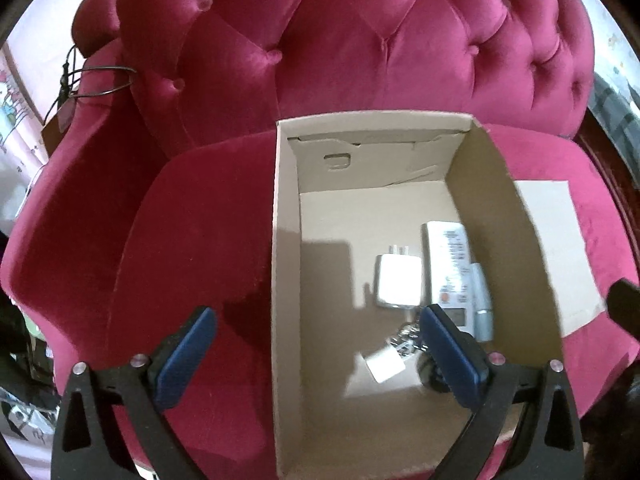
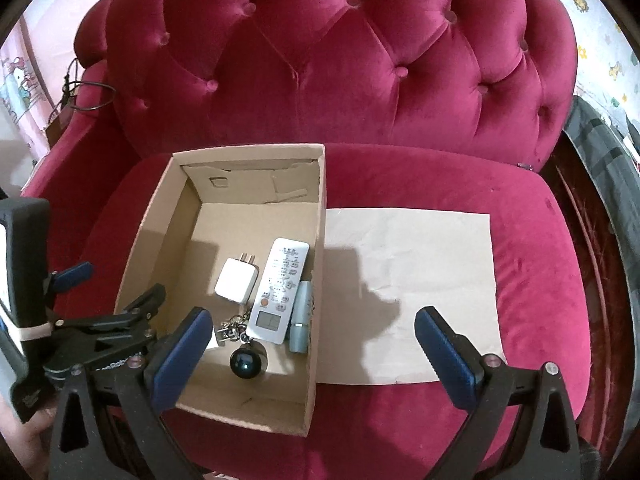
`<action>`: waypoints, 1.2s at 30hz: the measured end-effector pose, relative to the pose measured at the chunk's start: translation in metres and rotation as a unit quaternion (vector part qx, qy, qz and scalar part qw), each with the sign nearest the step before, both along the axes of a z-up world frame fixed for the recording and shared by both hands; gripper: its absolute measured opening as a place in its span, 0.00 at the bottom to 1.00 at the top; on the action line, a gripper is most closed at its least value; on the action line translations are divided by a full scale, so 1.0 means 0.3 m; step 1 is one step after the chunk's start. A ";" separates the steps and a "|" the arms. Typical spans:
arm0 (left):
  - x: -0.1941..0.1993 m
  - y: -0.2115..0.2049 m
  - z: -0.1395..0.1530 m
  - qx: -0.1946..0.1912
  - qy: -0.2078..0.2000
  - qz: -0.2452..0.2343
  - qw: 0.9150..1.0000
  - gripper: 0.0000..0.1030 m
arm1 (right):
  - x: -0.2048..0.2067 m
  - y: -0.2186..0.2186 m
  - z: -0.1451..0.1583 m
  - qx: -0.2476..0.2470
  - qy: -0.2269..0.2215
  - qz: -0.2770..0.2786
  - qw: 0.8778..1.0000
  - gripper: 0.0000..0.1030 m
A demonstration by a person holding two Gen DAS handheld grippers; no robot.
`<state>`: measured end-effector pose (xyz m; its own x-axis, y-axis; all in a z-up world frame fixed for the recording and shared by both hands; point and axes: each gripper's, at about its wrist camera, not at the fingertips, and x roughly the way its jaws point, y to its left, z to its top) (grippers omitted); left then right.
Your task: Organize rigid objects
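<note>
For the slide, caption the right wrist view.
Open right hand-held gripper above a cardboard box holding remote, charger and keys.

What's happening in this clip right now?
A person holds two handheld grippers over a crimson velvet armchair. Both the left gripper and right gripper have jaws open and empty. The open cardboard box on the seat already holds a white remote control, white plug adapter, pale blue tube and keyring.
</note>
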<state>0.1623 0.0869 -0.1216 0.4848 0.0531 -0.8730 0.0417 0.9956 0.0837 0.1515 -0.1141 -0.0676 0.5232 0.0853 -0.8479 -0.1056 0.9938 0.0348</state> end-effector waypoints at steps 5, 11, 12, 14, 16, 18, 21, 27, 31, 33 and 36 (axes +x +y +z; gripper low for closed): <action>-0.058 -0.027 0.066 0.009 -0.017 0.006 1.000 1.00 | -0.055 -0.012 0.039 -0.003 -0.014 0.007 1.000 1.00; -0.139 -0.058 0.151 -0.003 -0.030 0.014 0.999 1.00 | -0.127 -0.054 0.089 0.015 -0.022 0.012 1.000 1.00; -0.154 -0.066 0.164 -0.003 -0.032 0.014 0.999 1.00 | -0.144 -0.065 0.099 0.014 -0.027 0.011 0.999 1.00; -0.181 -0.081 0.183 -0.001 -0.038 0.014 0.999 1.00 | -0.165 -0.081 0.115 0.015 -0.034 0.012 0.999 1.00; -0.213 -0.100 0.205 0.002 -0.044 0.011 0.999 1.00 | -0.189 -0.095 0.136 0.014 -0.043 0.015 0.999 1.00; -0.239 -0.114 0.217 0.003 -0.048 0.010 0.999 1.00 | -0.209 -0.108 0.155 0.013 -0.051 0.017 0.998 1.00; -0.276 -0.134 0.231 0.001 -0.051 0.009 0.999 1.00 | -0.239 -0.123 0.177 0.012 -0.065 0.020 0.998 1.00; -0.346 -0.172 0.249 0.005 -0.058 0.006 0.998 1.00 | -0.302 -0.164 0.201 0.000 -0.091 0.018 0.996 1.00; -0.377 -0.190 0.247 0.002 -0.058 0.001 0.998 1.00 | -0.326 -0.185 0.191 0.003 -0.087 0.019 0.996 1.00; -0.383 -0.198 0.245 0.003 -0.058 0.000 0.998 1.00 | -0.338 -0.192 0.182 0.002 -0.085 0.021 0.996 1.00; -0.388 -0.208 0.244 0.002 -0.057 -0.001 0.998 1.00 | -0.349 -0.200 0.171 0.004 -0.083 0.022 0.996 1.00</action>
